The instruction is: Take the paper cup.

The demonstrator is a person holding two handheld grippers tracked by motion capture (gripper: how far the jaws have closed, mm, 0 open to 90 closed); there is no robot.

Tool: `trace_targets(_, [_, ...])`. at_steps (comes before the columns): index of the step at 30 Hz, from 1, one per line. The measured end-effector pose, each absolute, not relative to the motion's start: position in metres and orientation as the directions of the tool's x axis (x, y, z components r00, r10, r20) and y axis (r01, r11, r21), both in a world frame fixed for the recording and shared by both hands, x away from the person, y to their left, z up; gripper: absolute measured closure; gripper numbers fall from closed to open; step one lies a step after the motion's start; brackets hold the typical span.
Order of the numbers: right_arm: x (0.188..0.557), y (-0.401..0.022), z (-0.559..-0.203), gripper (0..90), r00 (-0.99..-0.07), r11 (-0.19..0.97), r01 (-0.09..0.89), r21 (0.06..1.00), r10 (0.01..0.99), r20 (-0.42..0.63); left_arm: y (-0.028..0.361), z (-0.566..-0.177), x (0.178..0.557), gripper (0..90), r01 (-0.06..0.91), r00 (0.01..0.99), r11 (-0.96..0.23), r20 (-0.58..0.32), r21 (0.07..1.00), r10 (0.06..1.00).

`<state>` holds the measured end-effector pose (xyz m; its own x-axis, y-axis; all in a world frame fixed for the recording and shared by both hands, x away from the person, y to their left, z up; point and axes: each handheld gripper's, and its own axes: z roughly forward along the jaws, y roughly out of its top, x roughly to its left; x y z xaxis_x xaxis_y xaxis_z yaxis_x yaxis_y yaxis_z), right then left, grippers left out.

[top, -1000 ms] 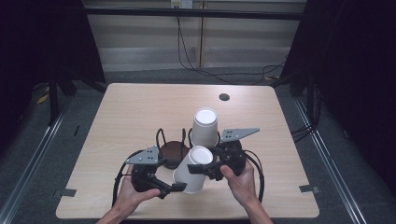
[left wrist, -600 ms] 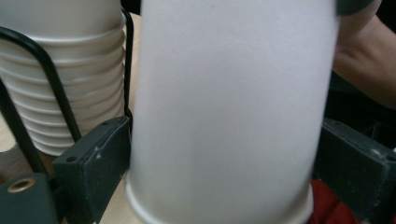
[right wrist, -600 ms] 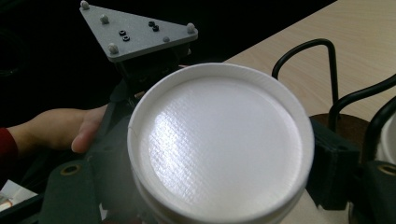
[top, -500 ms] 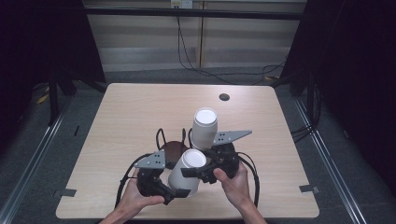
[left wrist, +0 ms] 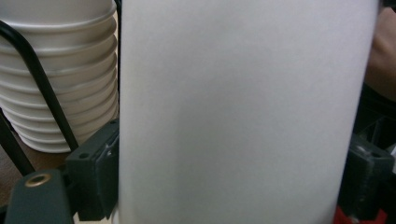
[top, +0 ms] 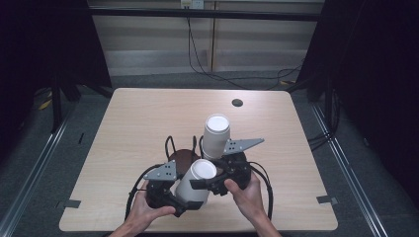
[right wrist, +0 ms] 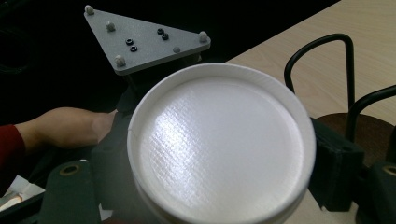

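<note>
Table (top: 128,123), light wood, rounded corners, dark grommet hole (top: 237,102) near the far edge. Left gripper (top: 185,203), held in the left hand (top: 143,215) at the near edge: in the high view its body and grey plate sit left of a tilted stack of white paper cups; its jaws have just been closing, and in the left gripper view the stack's smooth wall (left wrist: 243,112) stands between both black pads, which lie against it at either side, so the jaws are clamped on the stack low down. That view also gives what the high view cannot: the ribbed rims of a second cup stack (left wrist: 60,93) at upper left, with a black wire loop (left wrist: 42,88) crossing in front of it. Cup stack (top: 197,181), centre: base turned up toward the camera, leaning toward the left gripper, held above the table between the two hands. Brown round holder (top: 184,159) with black wire loops lies on the table just behind it. Second stack (top: 216,136), upright, base up, stands just beyond the holder's right side. Right gripper (top: 210,183), in the right hand (top: 247,195): its jaws have just been opening a little; the right gripper view looks straight onto the held stack's textured round base (right wrist: 217,144), with a black pad close at each side of the rim, still gripping the top cup. Same view shows the left gripper's grey plate (right wrist: 144,39), the left hand with a red sleeve (right wrist: 11,144), and the holder's wire loops (right wrist: 322,60) over the brown disc at right.
</note>
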<state>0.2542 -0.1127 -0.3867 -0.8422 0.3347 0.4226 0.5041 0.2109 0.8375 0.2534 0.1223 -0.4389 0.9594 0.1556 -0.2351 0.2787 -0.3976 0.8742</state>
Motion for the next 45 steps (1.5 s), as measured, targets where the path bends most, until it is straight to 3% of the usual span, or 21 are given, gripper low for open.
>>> trace_targets(5, [0.253,-0.111,-0.387,20.7,-0.842,0.206,0.497,0.843,0.350,0.411,0.124,-0.438,0.254,14.9,0.282,0.959,-0.409,-0.239,0.868,0.155])
trace_targets(6, [0.254,-0.110,-0.387,14.4,-0.837,0.210,0.504,0.838,0.358,0.413,0.124,-0.438,0.254,15.3,0.282,0.959,-0.422,-0.238,0.862,0.154])
trace_targets(22, [0.253,-0.122,-0.381,14.6,-0.845,0.202,0.483,0.852,0.362,0.393,0.134,-0.437,0.255,15.6,0.341,0.940,-0.453,-0.296,0.824,0.169])
trace_targets(33, [0.254,-0.134,-0.380,14.9,-0.835,0.204,0.483,0.851,0.399,0.379,0.143,-0.431,0.258,15.6,0.346,0.936,-0.486,-0.264,0.803,0.231])
trace_targets(45, [0.254,-0.135,-0.385,15.0,-0.860,0.246,0.455,0.856,0.369,0.351,0.149,-0.422,0.262,15.7,0.368,0.928,-0.540,-0.266,0.757,0.259])
